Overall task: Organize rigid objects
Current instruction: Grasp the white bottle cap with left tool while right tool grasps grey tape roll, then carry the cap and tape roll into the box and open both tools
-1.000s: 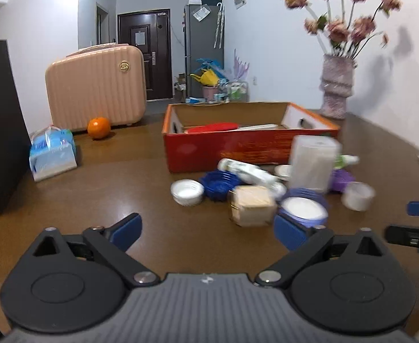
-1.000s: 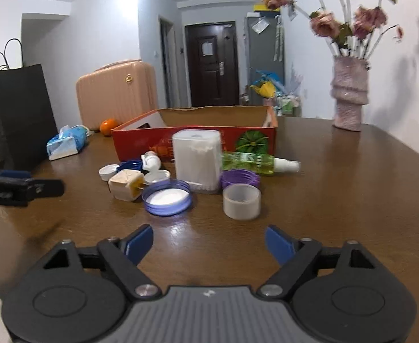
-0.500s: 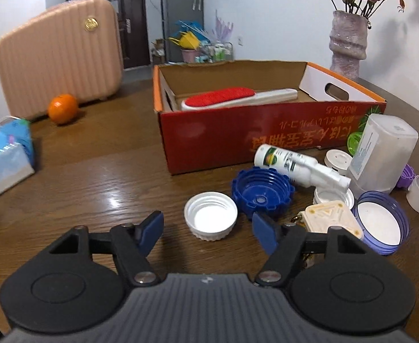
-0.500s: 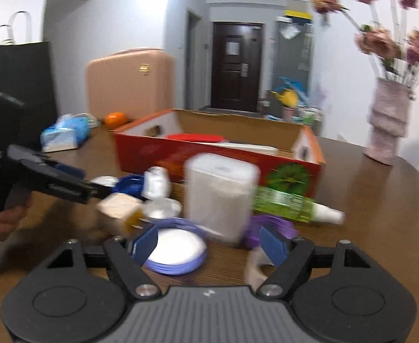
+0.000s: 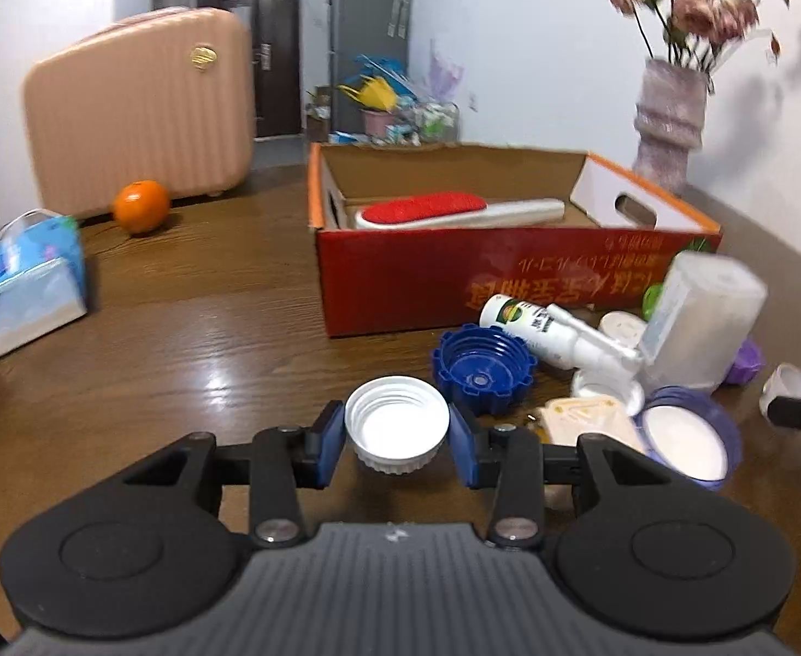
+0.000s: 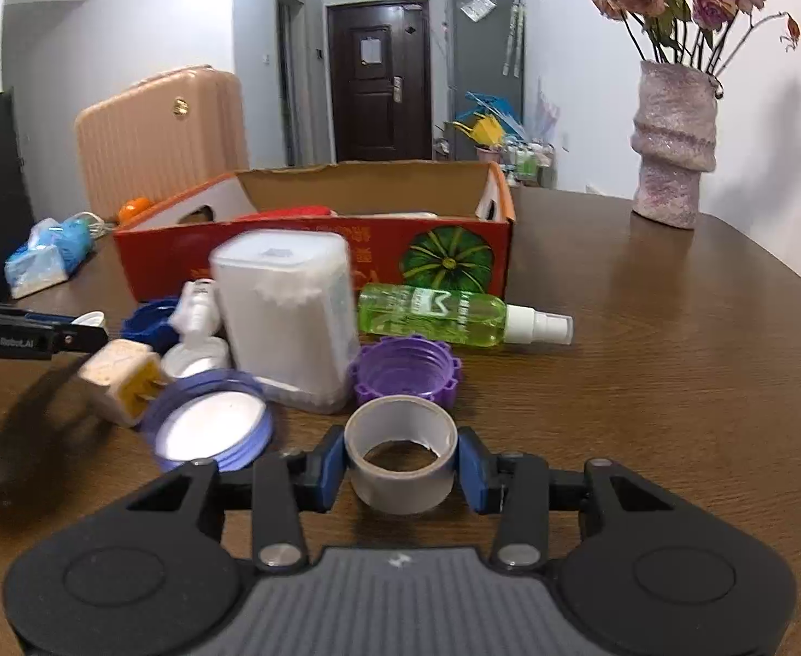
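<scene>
We note the left gripper (image 5: 396, 440) clamped on a white cap (image 5: 396, 423), one blue pad on each side of its ribbed wall. The cap sits open side up, so the pads meet the wall squarely; we judge the grip sound. Whether it rests on the table (image 5: 182, 339) or hangs just above it we cannot tell.

Just right of it lie a blue cap (image 5: 482, 374) and a white bottle (image 5: 548, 331) on its side, close under the front wall of the red box (image 5: 428, 279). The box holds a red brush (image 5: 455, 210); we take it as the likely bin, which would explain the clutter gathered along its front.

Farther right, the right gripper (image 6: 399, 470) is closed on a tape roll (image 6: 399, 462), pads on opposite sides of the ring, hole facing up. Its base looks to be at table level. Behind it stand a purple cap (image 6: 406, 369), a clear container (image 6: 286, 322) upright, and a green spray bottle (image 6: 444, 314) on its side.

Both tools loaded, we judge the sort barely begun: most pieces remain outside the box. The next move would call for a lift clearing the front wall; the rounded tape roll could slip if it tilts.
</scene>
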`<state>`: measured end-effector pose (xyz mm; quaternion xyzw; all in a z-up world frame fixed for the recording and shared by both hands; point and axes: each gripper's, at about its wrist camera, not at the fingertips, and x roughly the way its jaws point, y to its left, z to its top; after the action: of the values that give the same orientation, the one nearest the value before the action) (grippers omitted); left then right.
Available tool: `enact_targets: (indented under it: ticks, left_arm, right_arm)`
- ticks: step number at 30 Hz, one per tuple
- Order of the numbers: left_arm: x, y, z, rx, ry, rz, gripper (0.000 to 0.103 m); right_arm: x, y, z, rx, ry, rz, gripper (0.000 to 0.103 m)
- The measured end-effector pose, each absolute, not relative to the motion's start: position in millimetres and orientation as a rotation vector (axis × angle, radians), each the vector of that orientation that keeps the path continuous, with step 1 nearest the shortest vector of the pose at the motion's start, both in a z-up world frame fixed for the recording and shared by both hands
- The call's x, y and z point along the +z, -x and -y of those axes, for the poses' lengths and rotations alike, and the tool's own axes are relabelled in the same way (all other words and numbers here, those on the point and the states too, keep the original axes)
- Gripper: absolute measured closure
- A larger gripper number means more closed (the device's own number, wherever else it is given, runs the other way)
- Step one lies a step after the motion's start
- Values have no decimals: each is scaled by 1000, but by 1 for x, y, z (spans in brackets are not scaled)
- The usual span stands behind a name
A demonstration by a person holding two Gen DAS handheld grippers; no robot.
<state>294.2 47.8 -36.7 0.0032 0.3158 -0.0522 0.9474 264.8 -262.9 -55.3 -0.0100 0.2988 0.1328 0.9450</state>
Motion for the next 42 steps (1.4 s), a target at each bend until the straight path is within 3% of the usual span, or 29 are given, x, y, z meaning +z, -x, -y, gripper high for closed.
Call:
enact_targets:
  ticks: [14, 25, 34, 42]
  left_arm:
    - [11, -181, -25, -120, 62, -552, 62]
    - [31, -173, -18, -149, 49, -496, 62]
    - [61, -301, -17, -175, -22, -471, 62]
    - [46, -498, -19, -70, -18, -673, 62]
  right_arm:
    - [-18, -162, 276, 340, -28, -484, 61]
    - [-3, -147, 279, 345, -48, -431, 61]
    - [47, -246, 271, 447, -17, -382, 61]
    - [60, -463, 234, 492, -66, -583, 61]
